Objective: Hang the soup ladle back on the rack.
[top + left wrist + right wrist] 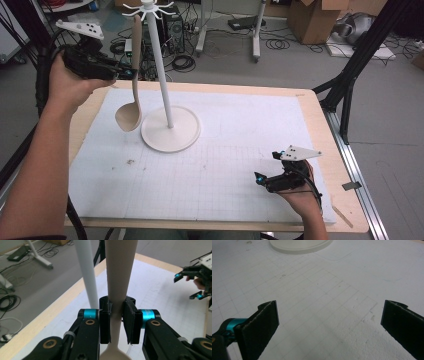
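Left tongs (116,322) clamp spoon (132,85) mid-handle, upright w/ bowl hanging beside stand (165,75), prob. for hooking up top; right tongs (265,181) wide open, empty, on bench (310,107).

I'm seeing black grippers (116,322) with cyan collars, brass screws (grey three-cornered plates on top), black cables trailing, forearms bare.

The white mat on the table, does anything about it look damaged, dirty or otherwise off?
Mostly fine. The white mat has a small dark smudge near its left side, in front of the stand's base, and its surface looks rough and pitted by the right gripper. The spoon hangs upright, clamped in the left gripper.
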Tool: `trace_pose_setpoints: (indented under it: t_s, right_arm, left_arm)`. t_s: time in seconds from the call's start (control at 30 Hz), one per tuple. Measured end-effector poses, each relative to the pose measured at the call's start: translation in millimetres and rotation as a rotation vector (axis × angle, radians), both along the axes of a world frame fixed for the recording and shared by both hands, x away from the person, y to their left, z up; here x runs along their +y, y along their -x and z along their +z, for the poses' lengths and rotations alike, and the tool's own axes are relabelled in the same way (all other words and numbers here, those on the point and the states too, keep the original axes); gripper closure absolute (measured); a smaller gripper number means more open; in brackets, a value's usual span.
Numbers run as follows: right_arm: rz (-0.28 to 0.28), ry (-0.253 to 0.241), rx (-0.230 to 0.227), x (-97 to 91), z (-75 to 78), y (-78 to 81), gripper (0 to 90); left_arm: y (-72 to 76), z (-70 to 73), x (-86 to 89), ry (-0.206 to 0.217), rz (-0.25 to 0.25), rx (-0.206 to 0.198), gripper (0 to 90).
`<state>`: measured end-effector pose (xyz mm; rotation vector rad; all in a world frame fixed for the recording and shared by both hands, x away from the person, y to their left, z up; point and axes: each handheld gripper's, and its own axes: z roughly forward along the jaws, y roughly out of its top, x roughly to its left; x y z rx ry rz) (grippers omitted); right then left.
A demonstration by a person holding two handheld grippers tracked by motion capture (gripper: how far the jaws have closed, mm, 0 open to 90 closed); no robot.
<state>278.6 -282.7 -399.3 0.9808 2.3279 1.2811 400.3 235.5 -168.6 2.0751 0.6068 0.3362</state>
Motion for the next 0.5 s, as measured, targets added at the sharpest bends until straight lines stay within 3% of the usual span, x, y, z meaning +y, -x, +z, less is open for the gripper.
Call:
trace_pose_setpoints:
  t_s: [0.23, 0.5]
  right_arm:
    - [0.004, 0.003, 0.002, 0.6, -0.4, -0.3, 0.2]
    - [0.003, 0.005, 0.004, 0.8, -0.6, -0.6, 0.2]
  left_arm:
    - [-3.2, -0.5, 8.0, -0.029, 0.054, 0.016, 76.5]
    - [-9.2, 1.7, 3.5, -0.061, 0.07, 0.033, 76.5]
